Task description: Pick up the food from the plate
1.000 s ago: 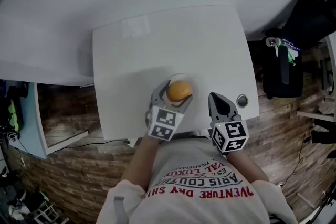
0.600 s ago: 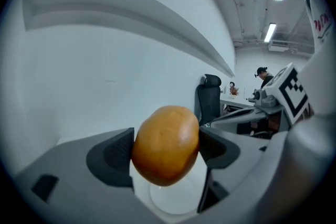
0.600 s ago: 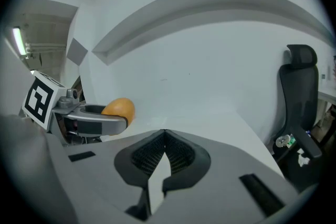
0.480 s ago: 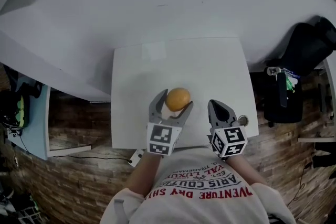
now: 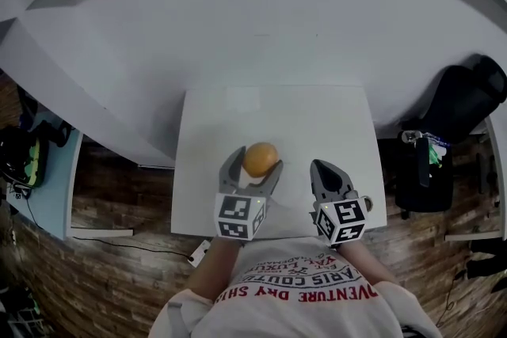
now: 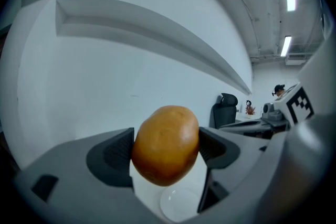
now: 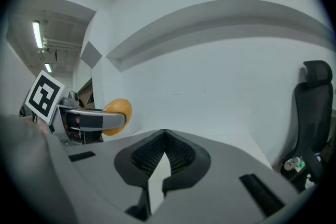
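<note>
Head view: person stands at near edge of white table (image 5: pixel 317 119), a gripper in each hand, both pointing away from body. Left gripper (image 5: pixel 255 163) has its jaws spread wide round the food (image 5: pixel 260 159), a rounded orange-brown lump, smooth skin, looks like a bun or potato; can't tell which. Right gripper (image 5: pixel 323 169) sits beside it to the right, apart, carrying nothing. Marker cubes at rear of each: left (image 5: pixel 240 216), right (image 5: pixel 342 219). Small round metal item (image 5: pixel 367 202) at table edge just right of right gripper. White shirt w/ red print (image 5: pixel 301 289) at bottom of frame. Black bag (image 5: pixel 463 103) on floor, well right of table

Left gripper view: both pads pressed on the food's sides, one each side, so jaws are wide but clamped on it. Food is tilted a bit, upper end leaning right. White plate (image 6: pixel 181 204) shows below, between the jaws, bare, w/ a gap betw. it and the food; food is up in the air, not touching plate or table. Black office chair (image 6: pixel 226 107) in backgrnd at right

Right gripper view: jaws closed, tips meeting, nothing betw. them. Off to the left the other gripper's jaw shows side-on w/ the food behind it. White wall w/ long ledge (image 7: pixel 220 18) across the backgrnd
</note>
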`<state>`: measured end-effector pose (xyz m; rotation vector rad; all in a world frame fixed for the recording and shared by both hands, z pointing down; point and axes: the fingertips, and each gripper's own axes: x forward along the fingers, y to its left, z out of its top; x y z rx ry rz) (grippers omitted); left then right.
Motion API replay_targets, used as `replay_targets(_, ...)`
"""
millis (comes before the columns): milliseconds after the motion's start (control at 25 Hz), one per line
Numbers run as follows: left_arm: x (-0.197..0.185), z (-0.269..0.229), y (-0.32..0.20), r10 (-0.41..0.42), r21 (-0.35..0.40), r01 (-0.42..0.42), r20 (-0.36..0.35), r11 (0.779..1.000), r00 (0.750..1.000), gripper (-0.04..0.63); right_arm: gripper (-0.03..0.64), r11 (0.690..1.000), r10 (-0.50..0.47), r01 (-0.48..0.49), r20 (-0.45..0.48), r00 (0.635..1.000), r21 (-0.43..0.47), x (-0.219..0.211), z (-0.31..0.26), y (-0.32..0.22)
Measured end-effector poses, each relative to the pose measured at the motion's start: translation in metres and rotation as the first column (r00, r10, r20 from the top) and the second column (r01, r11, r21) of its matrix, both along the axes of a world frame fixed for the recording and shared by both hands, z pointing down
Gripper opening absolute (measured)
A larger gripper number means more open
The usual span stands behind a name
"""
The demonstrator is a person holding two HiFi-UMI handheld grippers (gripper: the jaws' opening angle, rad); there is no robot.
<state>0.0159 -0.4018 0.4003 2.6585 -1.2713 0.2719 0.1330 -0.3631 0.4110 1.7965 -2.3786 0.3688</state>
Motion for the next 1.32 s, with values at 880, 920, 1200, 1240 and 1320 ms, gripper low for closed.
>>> replay_targets(880, 0.008, 0.000, 0.019, 0.006, -0.018, -0.006, -0.020, 1.000, 1.000, 0.379, 0.011, 0.998, -0.037, 0.041, -0.076, 0.996, 0.053, -0.011, -0.006, 0.015)
replay_targets(920, 0.008, 0.000, 0.020, 0.008, -0.016, -0.008, -0.019, 1.000, 1.000, 0.379, 0.011, 0.998, -0.038, 0.042, -0.075, 0.996, 0.056, -0.012, -0.006, 0.016)
replay_targets(1200, 0.011, 0.001, 0.025, 0.011, -0.014, -0.011, -0.014, 1.000, 1.000, 0.379, 0.011, 0.997, -0.034, 0.038, -0.069, 0.997, 0.060, -0.009, -0.007, 0.018)
replay_targets(1240, 0.010, 0.001, 0.025, 0.010, -0.012, -0.010, -0.012, 1.000, 1.000, 0.379, 0.011, 0.998, -0.033, 0.037, -0.069, 0.997, 0.060, -0.009, -0.006, 0.019)
replay_targets(1320, 0.010, 0.002, 0.024, 0.009, -0.007, -0.009, -0.008, 1.000, 1.000, 0.379, 0.011, 0.998, -0.032, 0.037, -0.068, 0.997, 0.060, -0.009, -0.006, 0.019)
